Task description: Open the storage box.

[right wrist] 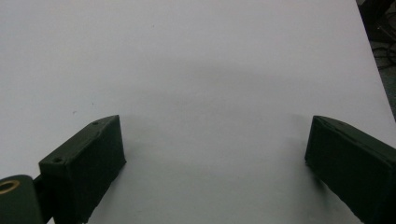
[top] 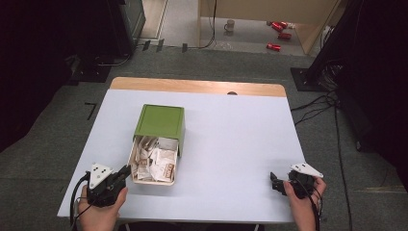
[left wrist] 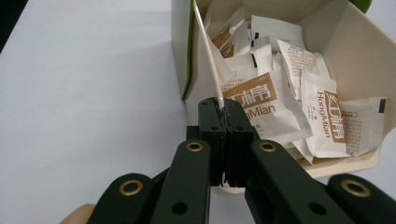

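Note:
A green box (top: 159,120) stands left of the table's middle, and its cream drawer (top: 153,182) is pulled out toward me. Several white and brown sachets (top: 155,161) fill the drawer. My left gripper (top: 126,171) sits at the drawer's front left corner. In the left gripper view, the left gripper (left wrist: 226,109) is shut on the thin edge of the drawer wall (left wrist: 208,51), with the sachets (left wrist: 261,102) just behind. My right gripper (top: 273,182) rests low near the table's front right, and the right gripper (right wrist: 215,135) is open over bare tabletop.
The pale table (top: 231,134) has a wooden strip (top: 197,86) along its far edge. On the floor beyond lie cables (top: 312,108), red cans (top: 279,33) and a mug (top: 230,25). Dark stands flank both sides.

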Action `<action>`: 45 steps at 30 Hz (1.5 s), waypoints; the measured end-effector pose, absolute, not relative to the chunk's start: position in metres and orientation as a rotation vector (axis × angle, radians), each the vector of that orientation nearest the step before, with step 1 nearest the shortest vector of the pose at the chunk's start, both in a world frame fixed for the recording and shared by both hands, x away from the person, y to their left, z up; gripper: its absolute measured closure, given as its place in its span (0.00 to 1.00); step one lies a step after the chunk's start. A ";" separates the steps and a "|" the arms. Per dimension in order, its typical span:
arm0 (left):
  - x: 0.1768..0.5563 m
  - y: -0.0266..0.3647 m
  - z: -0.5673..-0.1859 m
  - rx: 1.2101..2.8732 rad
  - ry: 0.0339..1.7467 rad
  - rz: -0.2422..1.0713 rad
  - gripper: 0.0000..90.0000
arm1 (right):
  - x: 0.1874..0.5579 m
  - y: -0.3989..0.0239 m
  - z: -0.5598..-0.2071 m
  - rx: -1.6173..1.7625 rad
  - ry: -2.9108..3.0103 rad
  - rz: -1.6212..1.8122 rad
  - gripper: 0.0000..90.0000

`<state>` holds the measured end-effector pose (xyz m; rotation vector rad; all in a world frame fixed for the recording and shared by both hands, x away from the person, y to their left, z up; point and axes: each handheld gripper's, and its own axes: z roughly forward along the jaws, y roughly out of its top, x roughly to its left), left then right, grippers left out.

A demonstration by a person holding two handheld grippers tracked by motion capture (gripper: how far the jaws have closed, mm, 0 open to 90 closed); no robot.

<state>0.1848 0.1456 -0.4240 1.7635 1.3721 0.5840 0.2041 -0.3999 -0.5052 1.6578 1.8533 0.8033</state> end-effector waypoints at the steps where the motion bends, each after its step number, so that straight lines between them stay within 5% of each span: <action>1: 0.185 0.146 -0.424 1.764 1.372 0.584 1.00 | 0.204 -0.400 -0.505 1.658 1.853 0.803 0.05; 21: 0.168 0.154 -0.421 1.764 1.365 0.546 0.99 | 0.204 -0.400 -0.505 1.661 1.854 0.801 0.05; 24: 0.170 0.161 -0.418 1.733 1.340 0.488 0.75 | 0.204 -0.400 -0.505 1.662 1.854 0.802 0.05; 25: 0.171 0.162 -0.416 1.729 1.336 0.492 0.75 | 0.204 -0.400 -0.505 1.661 1.854 0.802 0.05; 26: 0.171 0.162 -0.415 1.731 1.334 0.491 0.62 | 0.204 -0.400 -0.505 1.661 1.853 0.802 0.05; 28: 0.172 0.164 -0.413 1.722 1.329 0.489 0.55 | 0.204 -0.400 -0.505 1.661 1.853 0.802 0.05; 45: 0.175 0.170 -0.402 1.696 1.296 0.512 0.47 | 0.204 -0.400 -0.505 1.662 1.854 0.801 0.05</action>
